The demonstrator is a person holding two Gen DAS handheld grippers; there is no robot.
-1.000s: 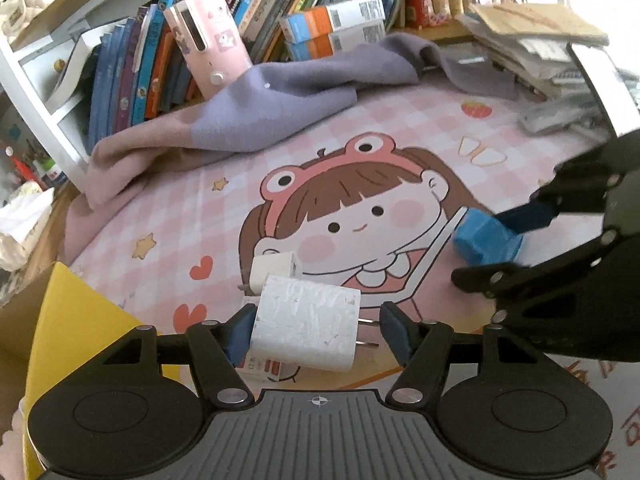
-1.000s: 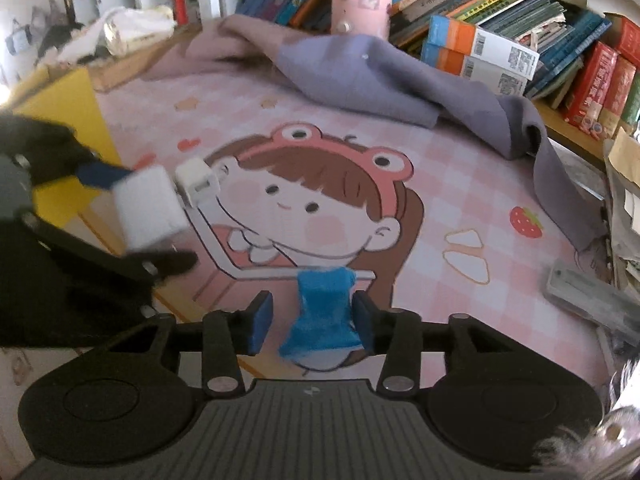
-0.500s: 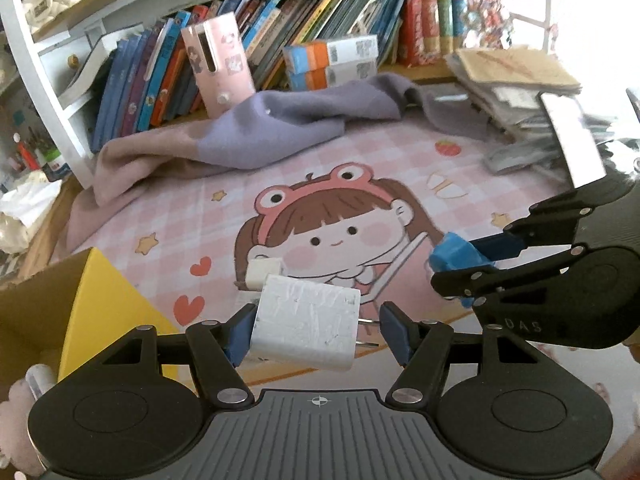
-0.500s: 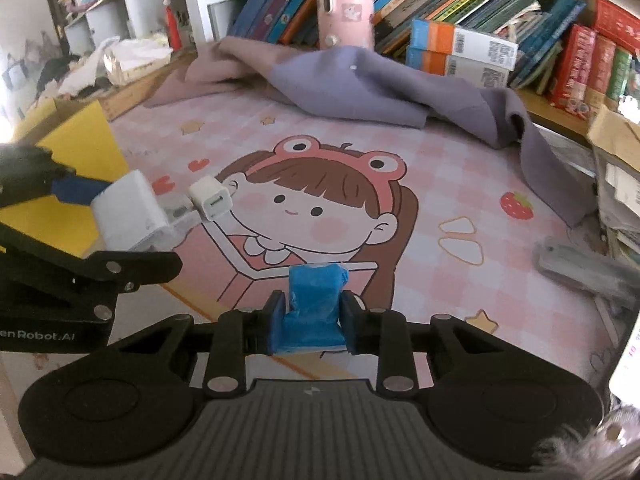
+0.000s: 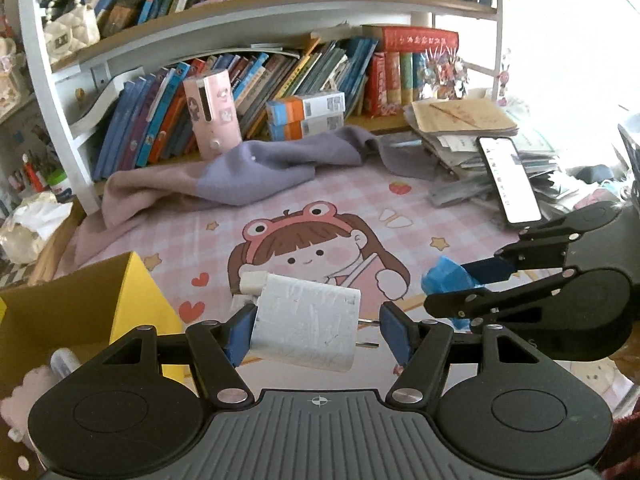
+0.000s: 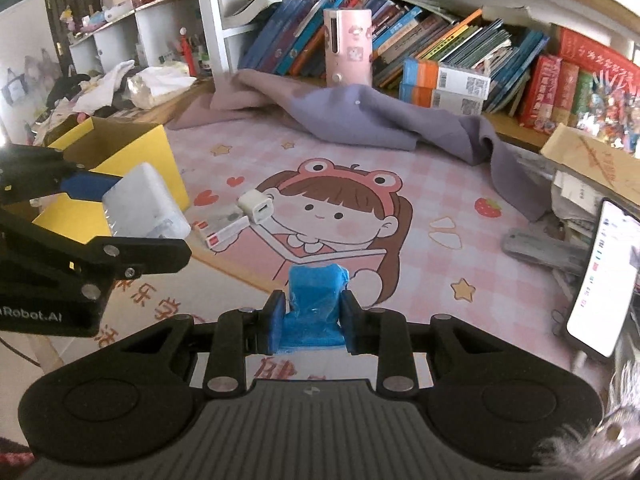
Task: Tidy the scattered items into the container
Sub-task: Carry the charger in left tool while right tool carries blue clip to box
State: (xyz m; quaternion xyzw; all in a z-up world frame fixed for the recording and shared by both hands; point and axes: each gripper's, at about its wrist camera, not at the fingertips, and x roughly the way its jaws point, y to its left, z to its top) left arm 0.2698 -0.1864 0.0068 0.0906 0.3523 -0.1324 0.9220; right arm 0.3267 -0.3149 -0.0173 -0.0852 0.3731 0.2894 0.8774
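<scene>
In the left wrist view, my left gripper (image 5: 316, 330) carries a white charger (image 5: 306, 326) above the mat; only its left pad seems to touch it, so I cannot tell the grip. The yellow box (image 5: 132, 300) stands open just left of it.

In the right wrist view, my right gripper (image 6: 314, 316) is clamped on a blue wrapped block (image 6: 316, 304). A small white plug (image 6: 256, 206) lies ahead-left; free mat in front.

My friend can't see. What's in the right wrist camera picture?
The right gripper squeezes a crinkly blue wrapped block above a pink cartoon-girl mat. To its left, the left gripper holds a white plug charger near a yellow cardboard box.
</scene>
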